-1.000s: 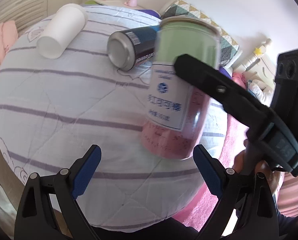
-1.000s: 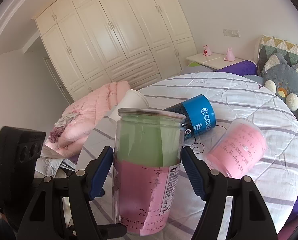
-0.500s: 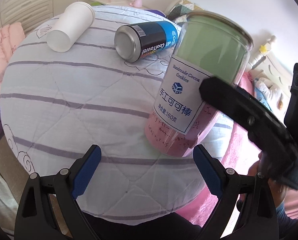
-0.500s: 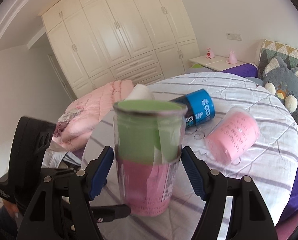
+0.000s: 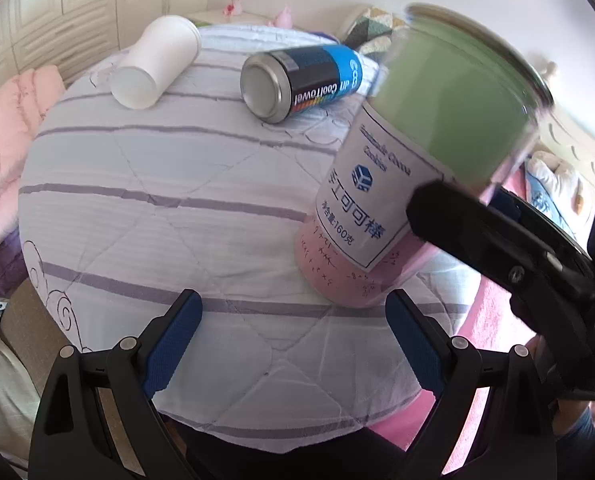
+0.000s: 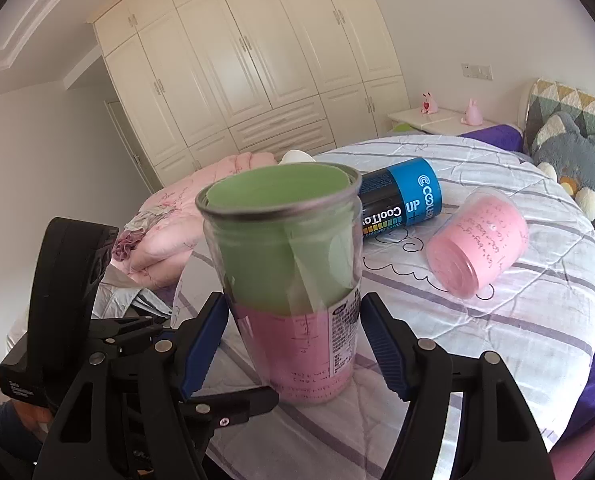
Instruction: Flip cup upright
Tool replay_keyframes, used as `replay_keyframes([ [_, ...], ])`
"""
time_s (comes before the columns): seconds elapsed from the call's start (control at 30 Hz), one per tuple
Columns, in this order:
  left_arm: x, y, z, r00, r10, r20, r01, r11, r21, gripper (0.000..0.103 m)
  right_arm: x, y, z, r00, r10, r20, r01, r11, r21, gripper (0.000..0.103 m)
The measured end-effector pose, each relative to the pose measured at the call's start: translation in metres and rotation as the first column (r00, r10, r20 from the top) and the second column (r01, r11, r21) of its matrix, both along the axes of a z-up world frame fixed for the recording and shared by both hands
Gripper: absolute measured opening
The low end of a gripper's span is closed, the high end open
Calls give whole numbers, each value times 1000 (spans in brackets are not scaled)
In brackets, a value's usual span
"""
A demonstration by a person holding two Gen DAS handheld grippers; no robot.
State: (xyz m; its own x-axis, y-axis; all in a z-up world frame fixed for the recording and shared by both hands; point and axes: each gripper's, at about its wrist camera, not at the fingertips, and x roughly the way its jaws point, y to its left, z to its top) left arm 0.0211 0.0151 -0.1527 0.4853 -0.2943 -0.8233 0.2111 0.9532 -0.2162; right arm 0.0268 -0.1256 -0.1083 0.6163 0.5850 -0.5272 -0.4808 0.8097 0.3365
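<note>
A clear jar lined green above and pink below point(image 6: 293, 280) stands upright, mouth up, on the round quilted table point(image 6: 497, 320). My right gripper point(image 6: 293, 344) is shut on the jar at its lower half, blue pads on both sides. In the left wrist view the jar point(image 5: 409, 184) rises at the right with my right gripper's finger point(image 5: 477, 236) across it. My left gripper point(image 5: 293, 344) is open and empty, near the table's front edge, left of the jar.
A white paper cup point(image 5: 157, 64) lies on its side at the back left. A blue and black can point(image 5: 301, 80) lies on its side behind the jar. A pink-lined clear cup point(image 6: 477, 248) lies on its side to the right.
The jar held by my right gripper has come lower, its base now at the table. My left gripper has drawn back slightly and stays open.
</note>
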Motion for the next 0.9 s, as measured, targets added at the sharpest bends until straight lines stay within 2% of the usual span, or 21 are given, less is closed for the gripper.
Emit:
replay_keyframes([
  [0.2, 1, -7, -4, 997, 27, 71, -33, 996, 87, 94, -14, 8, -3, 995, -4, 99, 11, 997, -75, 69],
  [0.47, 16, -20, -3, 988, 25, 152, -49, 986, 156, 94, -13, 11, -4, 984, -20, 175, 45, 989, -139, 69],
  [0.67, 31, -29, -2, 976, 30, 216, -78, 974, 214, 94, -1, 14, -3, 979, -20, 203, 58, 982, -183, 69],
  [0.9, 38, -33, 7, 968, 24, 251, -84, 969, 233, 94, 16, 18, 3, 983, -6, 183, 49, 971, -233, 70],
])
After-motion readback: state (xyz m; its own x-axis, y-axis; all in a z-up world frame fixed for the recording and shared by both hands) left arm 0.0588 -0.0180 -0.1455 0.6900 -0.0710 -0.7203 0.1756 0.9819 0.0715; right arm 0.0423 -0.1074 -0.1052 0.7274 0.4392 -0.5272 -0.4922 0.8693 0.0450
